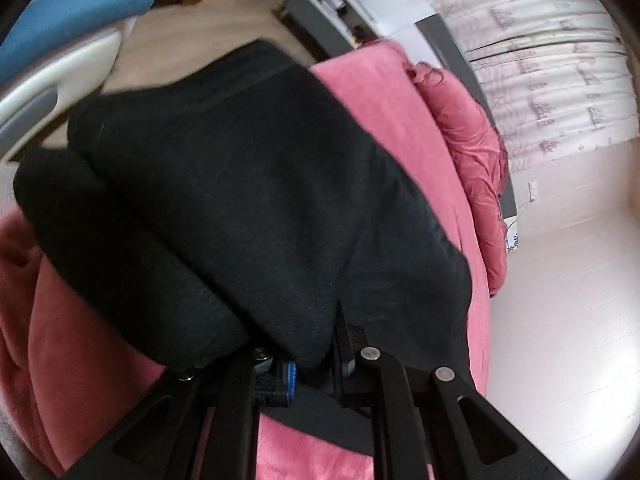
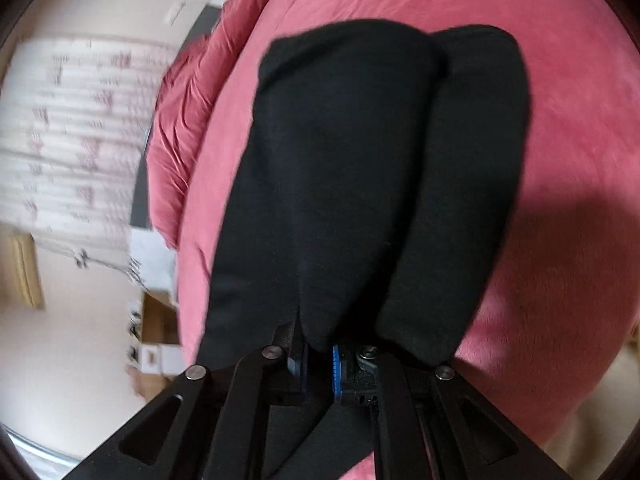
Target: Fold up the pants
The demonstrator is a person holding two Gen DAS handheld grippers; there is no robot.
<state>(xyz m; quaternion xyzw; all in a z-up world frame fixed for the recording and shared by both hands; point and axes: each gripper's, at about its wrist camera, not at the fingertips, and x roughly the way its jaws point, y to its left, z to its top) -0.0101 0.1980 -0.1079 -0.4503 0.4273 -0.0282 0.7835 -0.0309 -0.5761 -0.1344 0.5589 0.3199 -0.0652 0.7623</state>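
Note:
The black pants [image 1: 240, 184] hang from my left gripper [image 1: 314, 364], which is shut on a fold of the cloth; the pants drape forward in two thick folds over the pink bed cover [image 1: 400, 128]. In the right wrist view the same black pants [image 2: 360, 168] stretch away from my right gripper [image 2: 318, 356], which is shut on another edge of the cloth. Both pairs of fingertips are mostly hidden under the fabric. The pants are lifted at the gripped end and rest on the pink cover [image 2: 560, 80] farther out.
A bunched pink duvet [image 1: 472, 160] lies along the bed's edge. A white patterned curtain [image 1: 552, 72] hangs beyond it. A blue cloth [image 1: 76, 4] lies at the upper left. Cardboard boxes [image 2: 156, 320] stand on the pale floor [image 1: 560, 320].

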